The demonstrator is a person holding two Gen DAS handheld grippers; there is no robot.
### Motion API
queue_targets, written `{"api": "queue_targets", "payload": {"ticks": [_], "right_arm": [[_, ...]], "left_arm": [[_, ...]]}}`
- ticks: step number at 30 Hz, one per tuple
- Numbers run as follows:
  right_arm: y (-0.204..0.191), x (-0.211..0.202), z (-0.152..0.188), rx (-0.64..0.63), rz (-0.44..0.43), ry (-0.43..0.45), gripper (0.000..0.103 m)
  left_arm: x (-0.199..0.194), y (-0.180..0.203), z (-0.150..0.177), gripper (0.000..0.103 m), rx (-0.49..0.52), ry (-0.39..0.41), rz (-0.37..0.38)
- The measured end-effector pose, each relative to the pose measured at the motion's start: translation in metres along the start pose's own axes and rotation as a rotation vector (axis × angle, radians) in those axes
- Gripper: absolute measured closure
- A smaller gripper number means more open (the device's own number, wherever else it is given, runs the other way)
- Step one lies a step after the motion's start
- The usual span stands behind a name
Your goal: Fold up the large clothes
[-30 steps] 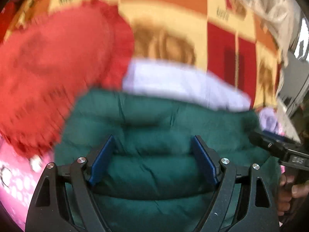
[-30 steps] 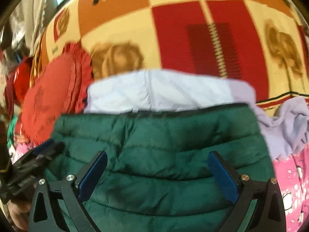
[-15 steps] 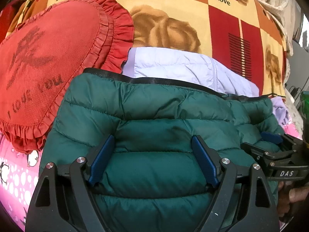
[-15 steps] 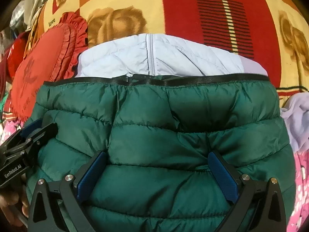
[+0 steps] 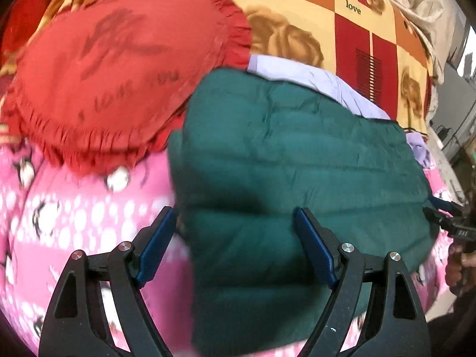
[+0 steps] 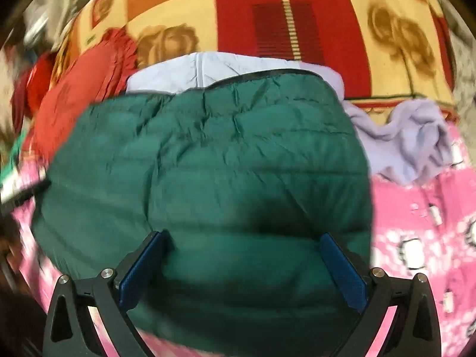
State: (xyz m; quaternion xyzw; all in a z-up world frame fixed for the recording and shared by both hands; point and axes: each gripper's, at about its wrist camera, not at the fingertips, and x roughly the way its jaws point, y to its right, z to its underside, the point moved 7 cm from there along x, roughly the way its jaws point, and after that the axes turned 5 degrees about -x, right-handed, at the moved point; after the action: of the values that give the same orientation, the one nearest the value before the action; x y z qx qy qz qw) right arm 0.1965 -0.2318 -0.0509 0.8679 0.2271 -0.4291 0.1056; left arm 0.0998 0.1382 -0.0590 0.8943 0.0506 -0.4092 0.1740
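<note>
A folded green quilted jacket (image 5: 297,160) lies on a pink patterned blanket (image 5: 74,223), its far edge overlapping a pale lilac jacket (image 5: 312,74) that rests partly on a red, orange and yellow checked blanket (image 5: 297,3). A red frilled heart cushion (image 5: 113,71) sits just beside the green jacket's left edge. In the right wrist view a crumpled lilac garment (image 6: 407,139) lies near the jacket's right side, on the pink blanket.

Left gripper (image 5: 235,241) — jaws spread wide, one blue pad over the pink blanket at the jacket's left edge, the other over the green fabric; nothing is clamped. Right gripper (image 6: 244,264) — jaws likewise wide, both pads over the near part of the green jacket, with the fabric bulging between them; the blur does not show whether they press on it.
</note>
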Motion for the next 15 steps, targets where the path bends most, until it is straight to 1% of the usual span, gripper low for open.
{"api": "queue_targets", "payload": {"ticks": [1,2,3,4,5,6,8,10,11,13,15], "right_arm": [[0.005,-0.013,0.003,-0.001,0.027,0.029,0.0],[0.013,-0.031,0.007,0.016,0.039,0.078,0.0],[0.019,-0.046,0.011,0.041,0.031,0.123,0.0],[0.025,-0.057,0.017,0.069,0.013,0.158,0.0],[0.035,-0.07,0.027,0.12,-0.028,0.198,0.0],[0.041,-0.075,0.036,0.16,-0.063,0.211,0.0],[0.053,-0.077,0.05,0.226,-0.096,0.217,0.0],[0.064,-0.076,0.066,0.293,-0.093,0.208,0.0],[0.067,-0.074,0.072,0.319,-0.106,0.198,0.0],[0.067,-0.07,0.08,0.332,-0.144,0.185,0.0],[0.062,-0.067,0.084,0.309,-0.129,0.16,0.0]], "left_arm": [[-0.006,-0.006,0.003,0.02,-0.021,0.01,-0.004],[-0.013,-0.012,0.005,0.02,-0.039,0.02,-0.003],[-0.019,-0.018,0.008,0.02,-0.052,0.03,0.002],[-0.022,-0.022,0.009,0.02,-0.061,0.035,0.004],[-0.025,-0.027,0.012,0.02,-0.072,0.033,0.005],[-0.026,-0.032,0.016,0.02,-0.087,0.021,0.014],[-0.026,-0.037,0.022,0.02,-0.105,-0.002,0.048],[-0.028,-0.039,0.029,0.02,-0.112,-0.016,0.077],[-0.028,-0.039,0.032,0.02,-0.11,-0.023,0.09],[-0.029,-0.034,0.04,0.02,-0.092,-0.04,0.113],[-0.03,-0.029,0.046,0.02,-0.068,-0.044,0.117]]}}
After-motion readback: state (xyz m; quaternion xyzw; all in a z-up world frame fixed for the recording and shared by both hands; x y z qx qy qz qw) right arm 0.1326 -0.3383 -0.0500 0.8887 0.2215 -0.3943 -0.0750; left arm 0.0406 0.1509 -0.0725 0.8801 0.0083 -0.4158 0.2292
